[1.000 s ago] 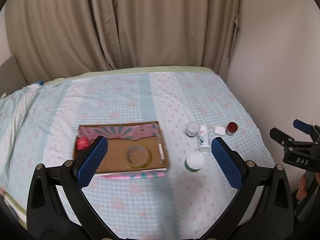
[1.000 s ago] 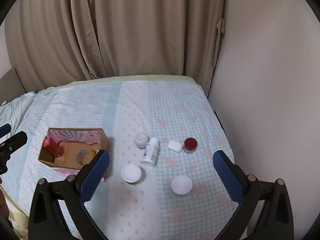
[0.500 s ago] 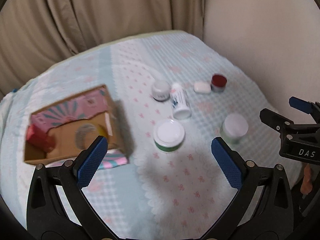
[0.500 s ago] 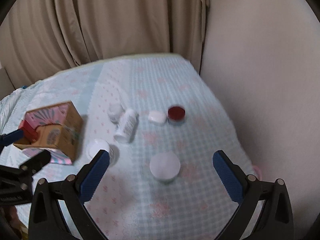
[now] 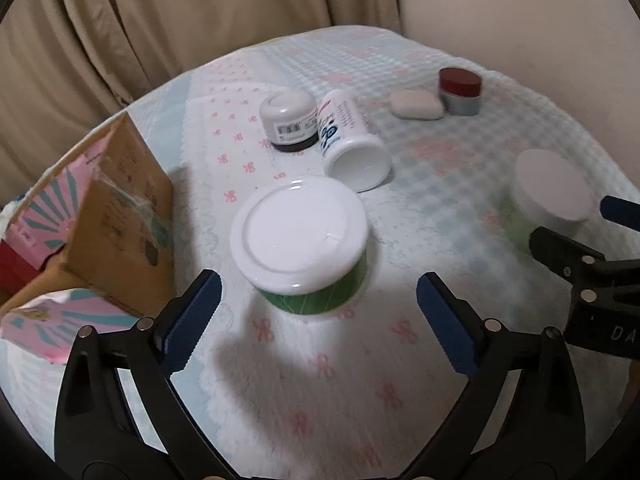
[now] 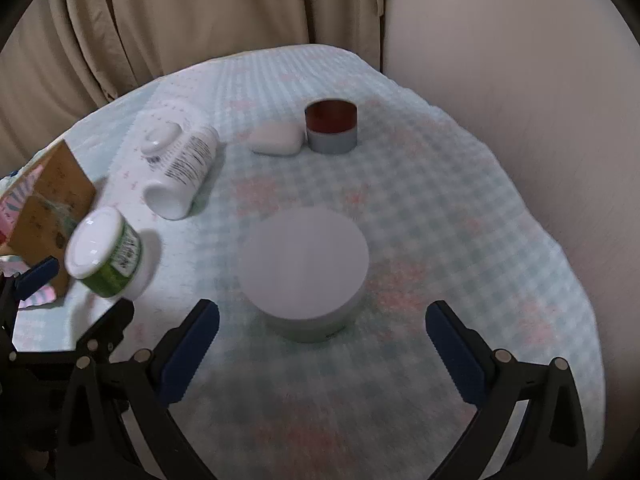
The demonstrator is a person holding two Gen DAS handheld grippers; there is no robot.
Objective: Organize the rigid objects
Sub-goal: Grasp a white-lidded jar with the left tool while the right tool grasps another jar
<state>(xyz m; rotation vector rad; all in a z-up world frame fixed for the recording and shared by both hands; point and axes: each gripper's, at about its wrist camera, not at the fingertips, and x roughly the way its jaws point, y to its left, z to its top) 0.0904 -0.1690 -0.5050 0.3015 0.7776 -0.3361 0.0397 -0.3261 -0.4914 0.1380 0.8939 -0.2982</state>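
Both grippers have dropped toward the bed since the earlier frames, so the jars now loom large. Left gripper (image 5: 318,300) stands wide, its jaws having just been closing a little, with the green jar (image 5: 302,240) ahead of the tips and nothing pressed between the pads. Right gripper (image 6: 322,326) is spread wide too, the pale jar (image 6: 304,276) just beyond its fingertips, untouched; that jar is blurred and its label cannot be read. Farther off lie the tipped white bottle (image 5: 350,144), a small grey-lidded jar (image 5: 290,118) touching it, a white case (image 5: 416,105) and the red-lidded jar (image 5: 460,90) side by side. At left the cardboard box (image 5: 108,216) is cut off by the frame edge; its contents are mostly hidden. Checked bedspread (image 6: 440,208) is soft with motion blur.
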